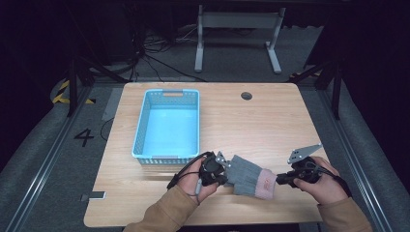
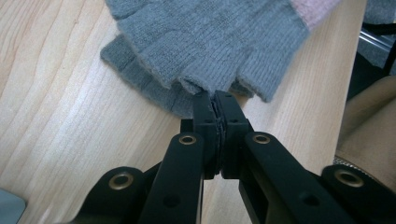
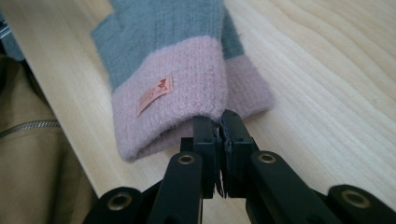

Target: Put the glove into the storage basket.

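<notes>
Left gripper (image 2: 215,100) pinches glove (image 1: 249,175) finger end; right gripper (image 3: 219,122) pinches pink cuff (image 3: 187,88). Glove spans between them on table (image 1: 251,121).

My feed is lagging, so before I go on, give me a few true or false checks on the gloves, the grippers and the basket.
1. The left gripper is shut on the finger end of the gloves. True.
2. The right gripper is open and clear of the gloves. False: its jaws are closed on the pink cuff.
3. The gloves lie in the basket. False: they are on the table, in front of the basket, which holds nothing.
4. The cuff carries a small orange label. True.
5. The basket is blue. True.
</notes>
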A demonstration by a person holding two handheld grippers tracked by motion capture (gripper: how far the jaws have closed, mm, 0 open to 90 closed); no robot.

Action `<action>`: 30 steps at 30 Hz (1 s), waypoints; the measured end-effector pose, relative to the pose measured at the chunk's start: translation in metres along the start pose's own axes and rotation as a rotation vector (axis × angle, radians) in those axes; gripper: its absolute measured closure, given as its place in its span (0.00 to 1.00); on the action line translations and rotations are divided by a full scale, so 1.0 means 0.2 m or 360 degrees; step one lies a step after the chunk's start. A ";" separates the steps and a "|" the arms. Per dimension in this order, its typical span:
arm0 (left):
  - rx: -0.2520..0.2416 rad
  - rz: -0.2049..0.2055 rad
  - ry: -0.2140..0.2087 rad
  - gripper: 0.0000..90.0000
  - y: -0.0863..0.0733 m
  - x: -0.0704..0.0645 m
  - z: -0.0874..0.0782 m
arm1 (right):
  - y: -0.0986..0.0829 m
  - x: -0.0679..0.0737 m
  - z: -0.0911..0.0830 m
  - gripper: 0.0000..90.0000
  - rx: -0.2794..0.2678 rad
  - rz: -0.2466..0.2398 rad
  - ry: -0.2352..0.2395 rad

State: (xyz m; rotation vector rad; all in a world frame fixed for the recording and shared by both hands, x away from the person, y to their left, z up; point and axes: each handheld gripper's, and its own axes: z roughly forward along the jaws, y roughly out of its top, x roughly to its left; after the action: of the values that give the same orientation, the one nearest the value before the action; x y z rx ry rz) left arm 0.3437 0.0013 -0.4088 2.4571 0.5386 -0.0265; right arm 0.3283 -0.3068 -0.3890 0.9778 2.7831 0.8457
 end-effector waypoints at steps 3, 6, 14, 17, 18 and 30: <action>0.0006 0.0007 0.0000 0.99 0.00 -0.01 -0.01 | 0.00 -0.02 0.00 0.97 -0.0040 0.0039 -0.0022; 0.0009 0.0008 -0.0009 0.99 0.00 -0.02 -0.01 | 0.01 -0.02 -0.01 0.97 -0.0079 0.0050 -0.0047; 0.0034 0.0025 -0.0015 0.99 0.00 -0.05 0.00 | 0.02 -0.05 0.02 0.97 -0.0126 0.0112 -0.0086; 0.0048 0.0027 -0.0018 0.99 0.00 -0.05 0.01 | 0.02 -0.06 0.03 0.97 -0.0125 0.0133 -0.0090; 0.0051 0.0030 -0.0010 0.99 -0.01 -0.05 0.02 | 0.02 -0.06 0.03 0.97 -0.0122 0.0140 -0.0092; 0.0108 -0.0002 0.0008 1.00 -0.03 -0.01 0.07 | 0.01 -0.10 0.10 0.97 -0.0085 0.0153 -0.0113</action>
State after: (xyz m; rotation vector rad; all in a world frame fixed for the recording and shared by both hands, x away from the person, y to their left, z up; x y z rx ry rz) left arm 0.3419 -0.0036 -0.4232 2.5237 0.5499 -0.0401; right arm 0.3496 -0.3081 -0.4070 1.1174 2.6590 0.8739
